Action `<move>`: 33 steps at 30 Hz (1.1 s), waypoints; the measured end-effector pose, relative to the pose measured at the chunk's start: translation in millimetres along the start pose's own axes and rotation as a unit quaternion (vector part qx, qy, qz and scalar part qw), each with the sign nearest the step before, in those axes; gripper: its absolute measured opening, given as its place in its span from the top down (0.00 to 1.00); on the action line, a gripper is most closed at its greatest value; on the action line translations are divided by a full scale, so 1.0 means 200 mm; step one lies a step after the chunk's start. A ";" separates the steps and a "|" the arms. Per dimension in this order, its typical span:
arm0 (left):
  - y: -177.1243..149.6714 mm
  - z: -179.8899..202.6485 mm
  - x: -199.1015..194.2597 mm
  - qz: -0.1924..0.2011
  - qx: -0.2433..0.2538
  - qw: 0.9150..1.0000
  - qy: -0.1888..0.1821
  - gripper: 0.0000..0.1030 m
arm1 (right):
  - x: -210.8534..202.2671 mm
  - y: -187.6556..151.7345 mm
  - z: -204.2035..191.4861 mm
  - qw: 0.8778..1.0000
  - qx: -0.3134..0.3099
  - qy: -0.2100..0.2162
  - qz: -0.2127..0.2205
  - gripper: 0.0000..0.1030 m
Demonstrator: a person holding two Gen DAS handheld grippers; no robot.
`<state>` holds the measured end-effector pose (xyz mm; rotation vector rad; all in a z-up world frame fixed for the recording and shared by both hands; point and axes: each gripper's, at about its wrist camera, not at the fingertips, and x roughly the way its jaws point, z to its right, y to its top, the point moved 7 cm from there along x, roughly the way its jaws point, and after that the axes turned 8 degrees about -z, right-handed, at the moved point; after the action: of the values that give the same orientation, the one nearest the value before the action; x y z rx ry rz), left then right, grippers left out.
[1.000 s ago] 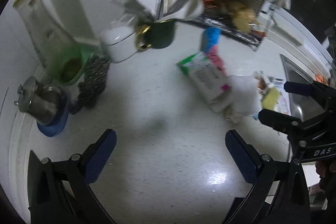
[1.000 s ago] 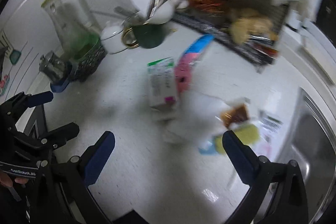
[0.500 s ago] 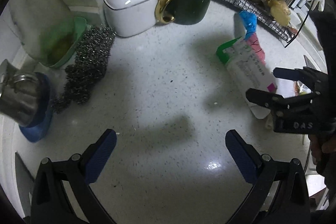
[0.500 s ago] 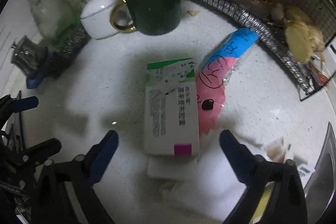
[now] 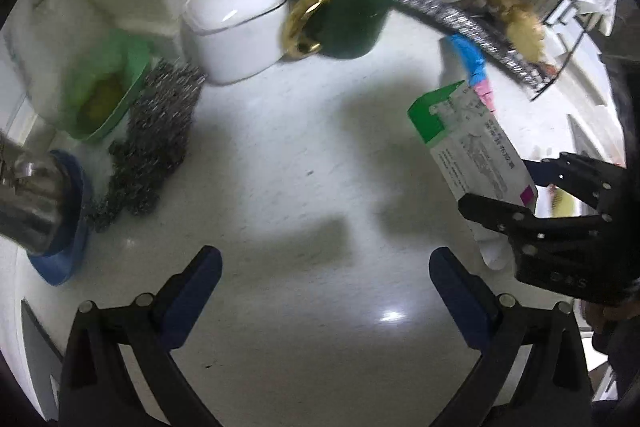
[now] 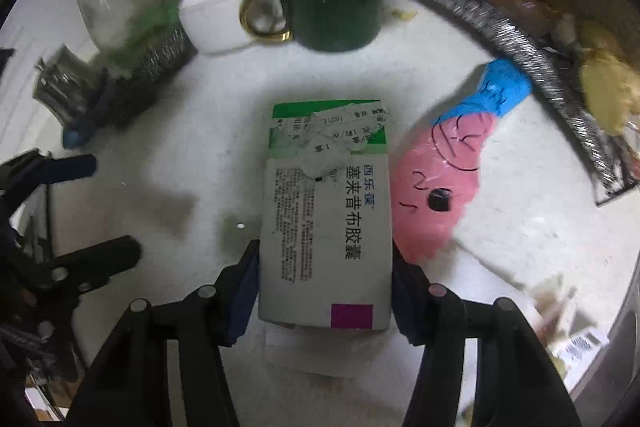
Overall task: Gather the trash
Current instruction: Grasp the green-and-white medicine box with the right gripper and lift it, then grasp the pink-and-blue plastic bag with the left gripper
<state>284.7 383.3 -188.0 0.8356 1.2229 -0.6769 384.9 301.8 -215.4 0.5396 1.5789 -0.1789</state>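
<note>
A white and green medicine box [image 6: 326, 215] lies on the white counter. My right gripper [image 6: 324, 267] is shut on the box, one blue pad against each long side. The box also shows in the left wrist view [image 5: 476, 147], with the right gripper [image 5: 516, 187] on it at the right. A pink and blue wrapper [image 6: 448, 183] lies just right of the box. White paper [image 6: 320, 351] pokes out under the box's near end. My left gripper [image 5: 326, 287] is open and empty over bare counter, left of the box.
A green mug of utensils [image 5: 352, 23], a white lidded pot [image 5: 236, 31], steel scourers [image 5: 156, 143], a green dish [image 5: 104, 95] and a metal cup on a blue base [image 5: 36, 207] line the back and left. A wire rack [image 6: 520, 39] curves at the right, with scraps and a sink edge [image 6: 616, 347] beyond.
My right gripper has moved forward onto the medicine box and closed on its sides. My left gripper has come a little closer to the counter and stays open.
</note>
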 end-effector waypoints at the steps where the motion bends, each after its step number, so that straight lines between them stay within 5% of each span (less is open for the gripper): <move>1: 0.01 0.02 0.00 0.001 0.005 1.000 0.000 0.00 | -0.06 -0.01 0.02 1.000 0.010 0.003 0.011 0.47; 7: 0.18 0.26 -0.02 0.016 0.058 0.998 -0.016 0.00 | -0.32 -0.10 0.20 0.996 0.077 0.019 0.047 0.47; 11: 0.30 0.42 0.02 0.022 0.088 0.996 -0.022 0.00 | -0.39 -0.21 0.40 0.991 0.122 -0.022 0.059 0.47; 19: 0.53 0.64 0.20 0.017 0.138 0.990 -0.022 0.00 | -0.40 -0.33 0.68 0.980 0.182 -0.055 0.059 0.47; 28: 0.65 0.75 0.43 0.014 0.154 0.988 0.019 0.00 | -0.32 -0.42 0.77 0.975 0.211 -0.056 0.039 0.47; 33: 0.69 0.75 0.52 0.014 0.146 0.989 0.021 0.41 | -0.27 -0.43 0.76 0.974 0.219 -0.048 0.041 0.47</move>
<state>500.7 330.3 -244.3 1.1123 1.1638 -0.8305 483.3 148.4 -195.2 0.9244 1.4213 -0.4908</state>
